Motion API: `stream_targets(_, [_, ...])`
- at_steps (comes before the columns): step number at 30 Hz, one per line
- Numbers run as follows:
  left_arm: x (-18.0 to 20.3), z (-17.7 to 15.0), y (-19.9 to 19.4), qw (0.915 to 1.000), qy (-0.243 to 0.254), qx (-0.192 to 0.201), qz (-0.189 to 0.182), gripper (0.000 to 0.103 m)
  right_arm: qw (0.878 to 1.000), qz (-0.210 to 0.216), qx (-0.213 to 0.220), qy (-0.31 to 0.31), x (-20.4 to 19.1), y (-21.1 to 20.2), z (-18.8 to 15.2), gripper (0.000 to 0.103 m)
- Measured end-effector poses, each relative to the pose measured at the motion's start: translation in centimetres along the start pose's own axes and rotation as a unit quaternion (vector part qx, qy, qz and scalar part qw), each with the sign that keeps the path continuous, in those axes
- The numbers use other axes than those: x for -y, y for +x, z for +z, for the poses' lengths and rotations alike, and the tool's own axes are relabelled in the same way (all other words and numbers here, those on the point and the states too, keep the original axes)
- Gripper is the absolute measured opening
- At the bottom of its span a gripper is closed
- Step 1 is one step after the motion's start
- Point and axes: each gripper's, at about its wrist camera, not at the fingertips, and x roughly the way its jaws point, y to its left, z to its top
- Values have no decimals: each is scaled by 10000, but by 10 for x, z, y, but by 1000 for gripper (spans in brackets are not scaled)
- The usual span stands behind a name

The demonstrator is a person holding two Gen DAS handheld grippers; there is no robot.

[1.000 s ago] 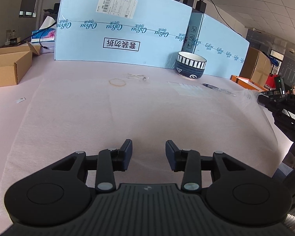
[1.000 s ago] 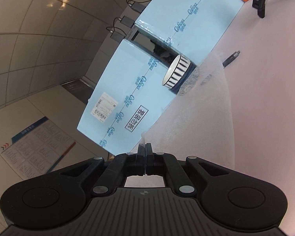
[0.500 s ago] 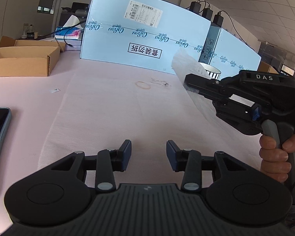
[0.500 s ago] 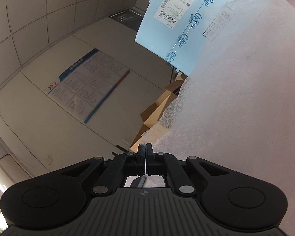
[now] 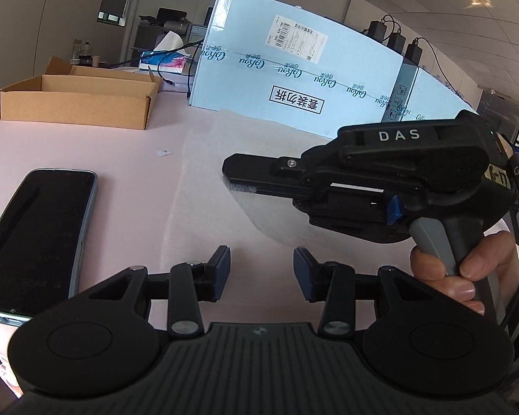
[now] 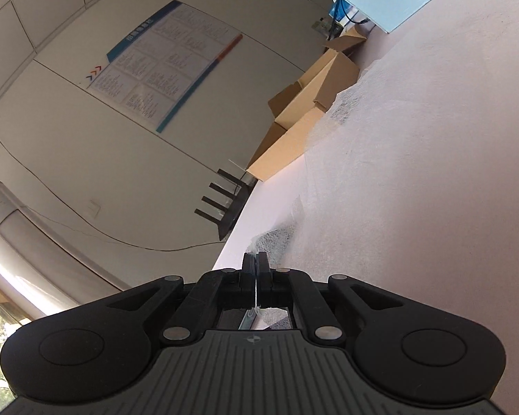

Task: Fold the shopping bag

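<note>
One fold was underway: right gripper [image 5: 230,173] clamped the bag [image 5: 204,173] edge, carrying it across the desk [image 5: 86,145]; left gripper [image 5: 261,271] waited open, empty. More folds remained.

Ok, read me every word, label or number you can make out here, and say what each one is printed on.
"DAS": on the top of the right gripper.
"套装勿拆": boxed label on the blue carton, printed upside down.
Repeated script logo along the carton's tape line: not clearly legible.
Shipping label on the carton: too small.
Wall poster: too blurred.
</note>
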Motion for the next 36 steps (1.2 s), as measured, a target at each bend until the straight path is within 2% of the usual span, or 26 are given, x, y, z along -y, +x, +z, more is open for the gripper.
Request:
stream_targets(11, [-5,-2,-3,10000,-21,18,25,40,9984,135,-534,-96,-5,9,-19,2])
stream_targets(13, [-5,-2,-4,10000,-10,14,28,40,9983,89,-575,-82,-4,8,-20,10])
stream_targets(15, [-4,-3,-3,10000,40,-16,24,43,9983,21,-582,-41,-3,2,-18,40])
stream_targets(17, [-2,-3,-4,10000,76,-11,24,44,9987,-3,-492,-115,-6,-11,-15,43])
stream_targets(19, [-2,-3,-5,10000,87,-12,38,44,9992,-87,-212,-322,-12,-34,-8,47])
stream_targets(21, [-4,-2,-4,9999,75,-26,61,44,9971,-376,95,-651,-18,-59,5,65])
stream_targets(23, [-4,-1,-3,9999,90,-32,77,44,9857,-1127,462,-1165,-25,-84,24,75])
stream_targets(25, [-4,1,-2,9999,100,-32,128,44,9699,-1831,730,-1430,-25,-100,43,77])
stream_targets(27, [-7,0,-2,9999,-3,-19,148,45,9620,-2218,851,-1342,-19,-110,61,77])
stream_targets(30, [-12,0,-3,9996,-236,23,175,45,9588,-2501,549,-1234,-12,-99,85,77])
stream_targets(34, [-20,1,-6,9971,-734,97,159,48,9508,-2583,-263,-1693,-10,-46,105,77])
stream_targets(36, [-21,0,-8,9961,-863,154,136,57,9461,-2665,-575,-1749,-8,-19,118,77])
